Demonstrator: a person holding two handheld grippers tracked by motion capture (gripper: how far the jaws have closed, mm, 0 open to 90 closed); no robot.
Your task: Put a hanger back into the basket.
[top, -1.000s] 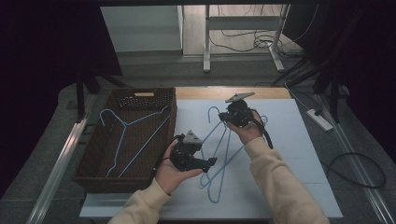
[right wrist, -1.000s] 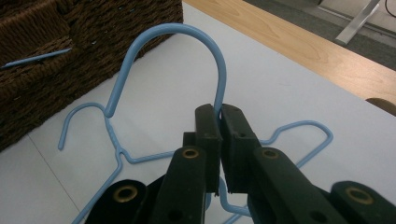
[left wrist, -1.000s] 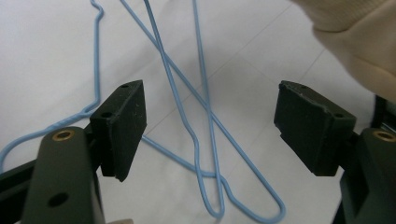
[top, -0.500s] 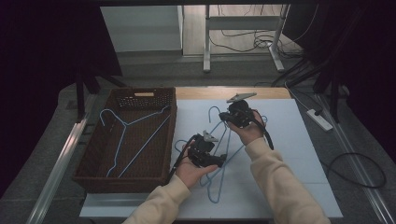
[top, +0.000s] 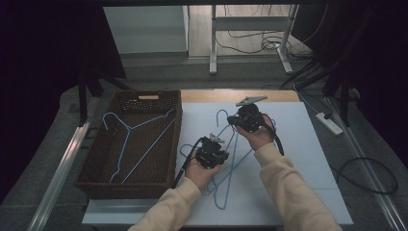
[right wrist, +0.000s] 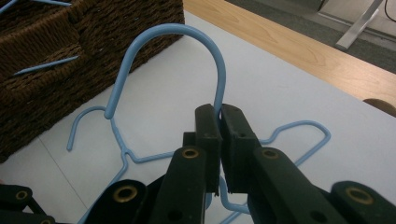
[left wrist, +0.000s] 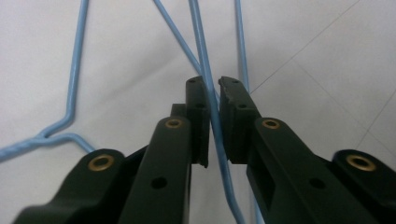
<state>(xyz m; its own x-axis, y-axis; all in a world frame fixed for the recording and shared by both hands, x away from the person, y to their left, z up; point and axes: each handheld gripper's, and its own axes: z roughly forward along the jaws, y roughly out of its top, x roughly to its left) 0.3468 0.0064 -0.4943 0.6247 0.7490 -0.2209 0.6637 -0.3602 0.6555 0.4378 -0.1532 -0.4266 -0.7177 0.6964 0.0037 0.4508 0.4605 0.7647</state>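
Observation:
Several blue wire hangers [top: 230, 174] lie tangled on the white mat [top: 308, 159]. My right gripper [top: 233, 121] is shut on the neck of one hanger, just below its hook [right wrist: 187, 35], which stands up off the mat. In the right gripper view the gripper [right wrist: 220, 112] clamps that wire. My left gripper [top: 214, 155] sits low over the tangle in front of it. Its jaws [left wrist: 212, 86] have just been closing and now pinch a blue hanger wire [left wrist: 198, 32] that runs straight between the pads.
A brown woven basket [top: 96, 166] stands at the mat's left edge with blue hangers [top: 126, 139] inside. A strip of bare wooden table [top: 231, 95] shows behind the mat. Another hanger [right wrist: 122, 150] lies flat near the basket wall [right wrist: 56, 60].
My left hand has moved right and down onto the tangled hangers, and its jaws have closed on a wire. The right hand has stayed put with its hook.

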